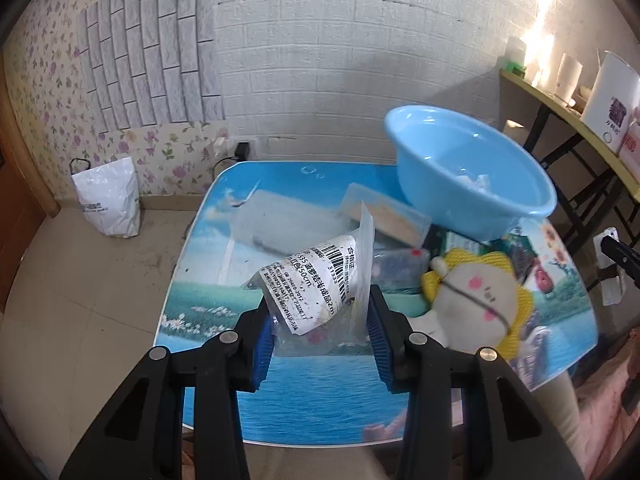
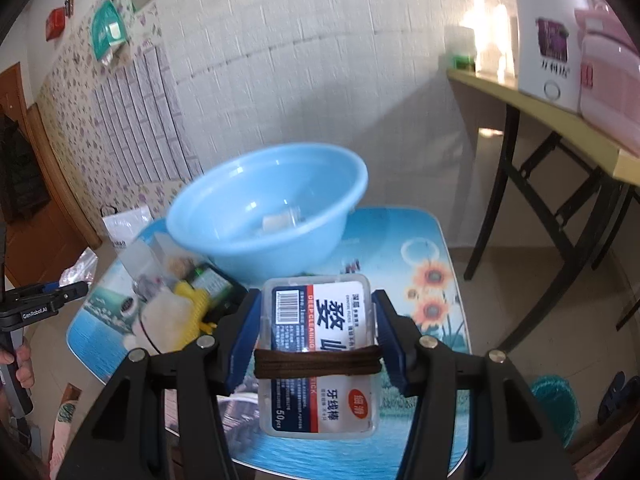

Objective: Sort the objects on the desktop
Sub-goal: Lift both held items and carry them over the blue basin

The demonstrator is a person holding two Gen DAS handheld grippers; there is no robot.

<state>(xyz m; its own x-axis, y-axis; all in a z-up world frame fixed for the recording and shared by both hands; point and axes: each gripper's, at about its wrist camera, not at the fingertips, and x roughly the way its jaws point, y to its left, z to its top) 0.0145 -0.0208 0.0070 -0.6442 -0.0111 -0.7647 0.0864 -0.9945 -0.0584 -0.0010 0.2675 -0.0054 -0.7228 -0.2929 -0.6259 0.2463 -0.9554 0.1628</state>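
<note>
My left gripper (image 1: 320,332) is shut on a clear plastic bag with a white barcode label (image 1: 320,284), held above the table's near edge. My right gripper (image 2: 316,336) is shut on a clear dental floss pick box (image 2: 320,344) with a brown hair band around it, held above the table. A light blue basin (image 1: 468,176) sits at the back of the table; it also shows in the right wrist view (image 2: 268,208), with small white items inside. A yellow and white plush toy (image 1: 476,296) lies right of the left gripper.
The small table (image 1: 320,392) has a blue scenic printed top. Clear plastic boxes (image 1: 384,216) and small packets lie behind the bag. A white bag (image 1: 108,200) stands on the floor left. A folding side table (image 2: 560,120) with appliances stands at the right.
</note>
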